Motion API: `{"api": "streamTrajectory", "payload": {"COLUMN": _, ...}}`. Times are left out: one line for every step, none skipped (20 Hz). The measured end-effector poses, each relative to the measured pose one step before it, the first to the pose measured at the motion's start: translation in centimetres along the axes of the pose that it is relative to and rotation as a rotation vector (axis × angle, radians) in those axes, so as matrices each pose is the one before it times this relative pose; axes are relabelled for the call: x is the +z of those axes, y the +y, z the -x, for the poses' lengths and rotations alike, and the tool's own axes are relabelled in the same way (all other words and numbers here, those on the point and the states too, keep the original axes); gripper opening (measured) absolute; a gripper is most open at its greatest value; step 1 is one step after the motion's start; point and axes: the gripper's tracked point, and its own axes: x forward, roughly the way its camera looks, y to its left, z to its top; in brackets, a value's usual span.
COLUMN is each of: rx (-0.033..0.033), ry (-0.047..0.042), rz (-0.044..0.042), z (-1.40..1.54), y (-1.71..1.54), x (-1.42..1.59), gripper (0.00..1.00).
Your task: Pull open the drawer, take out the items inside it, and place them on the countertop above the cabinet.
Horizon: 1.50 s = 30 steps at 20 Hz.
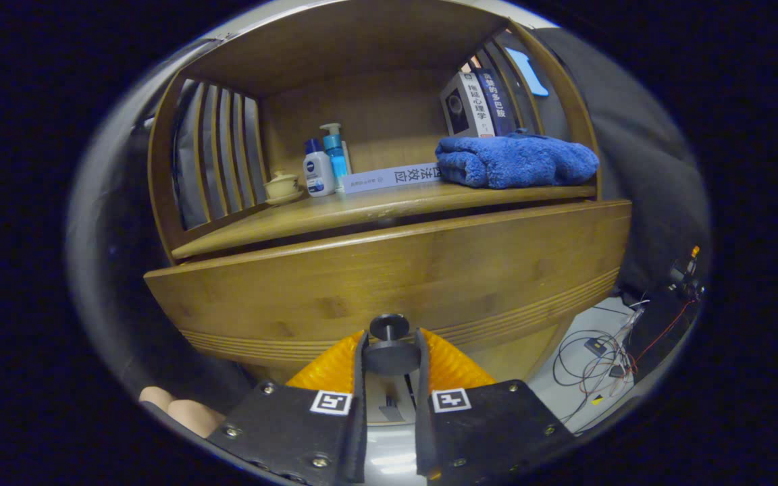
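Observation:
A wooden cabinet has a wide drawer front (389, 270) with a dark round knob (392, 356) low in its middle. My gripper (390, 335) is shut on that knob, one finger pressing on each side of its disc. Above the drawer front runs the countertop (335, 210), with a thin dark gap between the two. The inside of the drawer is hidden behind its front.
On the countertop lie a folded blue towel (514, 160), a flat book (389, 178), two upright books (477, 102), two bottles (325, 162) and a small lidded cup (281, 185). Slatted wooden sides enclose the shelf. Cables (598, 361) lie on the floor to the right. A hand (183, 412) shows beside my left finger.

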Motion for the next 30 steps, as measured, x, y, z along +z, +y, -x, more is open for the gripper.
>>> {"api": "streamTrajectory", "payload": {"rx": 0.00047, "ry": 0.00432, "rz": 0.00739, "z": 0.745, "y": 0.045, "x": -0.333, "gripper": 0.29}}
{"api": "streamTrajectory", "payload": {"rx": -0.00189, "ry": 0.00536, "rz": 0.00739, "z": 0.857, "y": -0.067, "x": -0.308, "gripper": 0.29}}
{"api": "streamTrajectory", "payload": {"rx": 0.00028, "ry": 0.00405, "rz": 0.00237, "z": 0.861, "y": -0.216, "x": -0.313, "gripper": 0.29}}
{"api": "streamTrajectory", "payload": {"rx": 0.00401, "ry": 0.00510, "rz": -0.00257, "z": 0.899, "y": -0.056, "x": -0.419, "gripper": 0.29}}
{"api": "streamTrajectory", "payload": {"rx": 0.00502, "ry": 0.00479, "rz": -0.00550, "z": 0.972, "y": -0.107, "x": -0.372, "gripper": 0.29}}
{"api": "streamTrajectory", "payload": {"rx": 0.00110, "ry": 0.00477, "rz": 0.00021, "z": 1.021, "y": -0.151, "x": -0.387, "gripper": 0.29}}
{"api": "streamTrajectory", "payload": {"rx": -0.00110, "ry": 0.00377, "rz": 0.00507, "z": 0.884, "y": -0.122, "x": -0.375, "gripper": 0.29}}
{"api": "streamTrajectory", "payload": {"rx": -0.00275, "ry": 0.00593, "rz": 0.00584, "z": 0.917, "y": -0.056, "x": -0.441, "gripper": 0.29}}
{"api": "streamTrajectory", "payload": {"rx": -0.00259, "ry": 0.00692, "rz": 0.00515, "z": 0.750, "y": -0.038, "x": -0.533, "gripper": 0.29}}
{"api": "streamTrajectory", "payload": {"rx": 0.00174, "ry": 0.01017, "rz": 0.00820, "z": 0.641, "y": 0.136, "x": -0.568, "gripper": 0.29}}
{"api": "streamTrajectory", "payload": {"rx": -0.00320, "ry": 0.01394, "rz": 0.01193, "z": 0.436, "y": 0.098, "x": -0.729, "gripper": 0.29}}
{"api": "streamTrajectory", "payload": {"rx": 0.00148, "ry": -0.01578, "rz": -0.00385, "z": 0.236, "y": 0.143, "x": 0.197, "gripper": 0.29}}
{"api": "streamTrajectory", "payload": {"rx": -0.00178, "ry": 0.02154, "rz": -0.00419, "z": -0.090, "y": 0.105, "x": -0.529, "gripper": 0.29}}
{"api": "streamTrajectory", "payload": {"rx": 0.00150, "ry": -0.01260, "rz": -0.00819, "z": 0.037, "y": 0.046, "x": 0.189, "gripper": 0.28}}
{"api": "streamTrajectory", "payload": {"rx": 0.00538, "ry": 0.01587, "rz": -0.00025, "z": 0.285, "y": -0.190, "x": 0.101, "gripper": 0.29}}
{"api": "streamTrajectory", "payload": {"rx": 0.00625, "ry": 0.00483, "rz": -0.00069, "z": 0.029, "y": 0.108, "x": 0.180, "gripper": 0.29}}
{"api": "streamTrajectory", "payload": {"rx": 0.00608, "ry": 0.02269, "rz": 0.00039, "z": -0.013, "y": 0.051, "x": -0.074, "gripper": 0.29}}
{"api": "streamTrajectory", "payload": {"rx": 0.00643, "ry": 0.00802, "rz": 0.00432, "z": 0.354, "y": 0.021, "x": -0.218, "gripper": 0.31}}
{"api": "streamTrajectory", "payload": {"rx": 0.00661, "ry": -0.00546, "rz": 0.01314, "z": 0.494, "y": 0.065, "x": 0.408, "gripper": 0.37}}
{"api": "streamTrajectory", "payload": {"rx": -0.00008, "ry": -0.01608, "rz": 0.01868, "z": 0.957, "y": -0.171, "x": 0.388, "gripper": 0.42}}
{"api": "streamTrajectory", "payload": {"rx": -0.00019, "ry": -0.00952, "rz": 0.01070, "z": 0.848, "y": -0.030, "x": 0.550, "gripper": 0.47}}
{"api": "streamTrajectory", "payload": {"rx": -0.00405, "ry": -0.01649, "rz": 0.00612, "z": 1.080, "y": -0.110, "x": 0.633, "gripper": 0.47}}
{"api": "streamTrajectory", "payload": {"rx": 0.00144, "ry": -0.02301, "rz": -0.00295, "z": 1.027, "y": 0.000, "x": 1.176, "gripper": 0.47}}
{"api": "streamTrajectory", "payload": {"rx": 0.00173, "ry": -0.02914, "rz": -0.00902, "z": 0.852, "y": -0.023, "x": 1.283, "gripper": 0.47}}
{"api": "streamTrajectory", "payload": {"rx": 0.00172, "ry": -0.02872, "rz": -0.01063, "z": 0.587, "y": -0.130, "x": 1.552, "gripper": 0.47}}
{"api": "streamTrajectory", "payload": {"rx": 0.00514, "ry": -0.02761, "rz": -0.00868, "z": 0.334, "y": -0.009, "x": 1.628, "gripper": 0.47}}
{"api": "streamTrajectory", "payload": {"rx": 0.00989, "ry": -0.01790, "rz": -0.00489, "z": 0.187, "y": 0.016, "x": 1.420, "gripper": 0.46}}
{"api": "streamTrajectory", "payload": {"rx": 0.01023, "ry": 0.00115, "rz": -0.00011, "z": -0.265, "y": 0.065, "x": 1.188, "gripper": 0.46}}
{"api": "streamTrajectory", "payload": {"rx": 0.00825, "ry": 0.00156, "rz": 0.00543, "z": -0.751, "y": -0.052, "x": 0.948, "gripper": 0.46}}
{"api": "streamTrajectory", "payload": {"rx": 0.00606, "ry": 0.00635, "rz": 0.01096, "z": -0.914, "y": -0.070, "x": 0.811, "gripper": 0.46}}
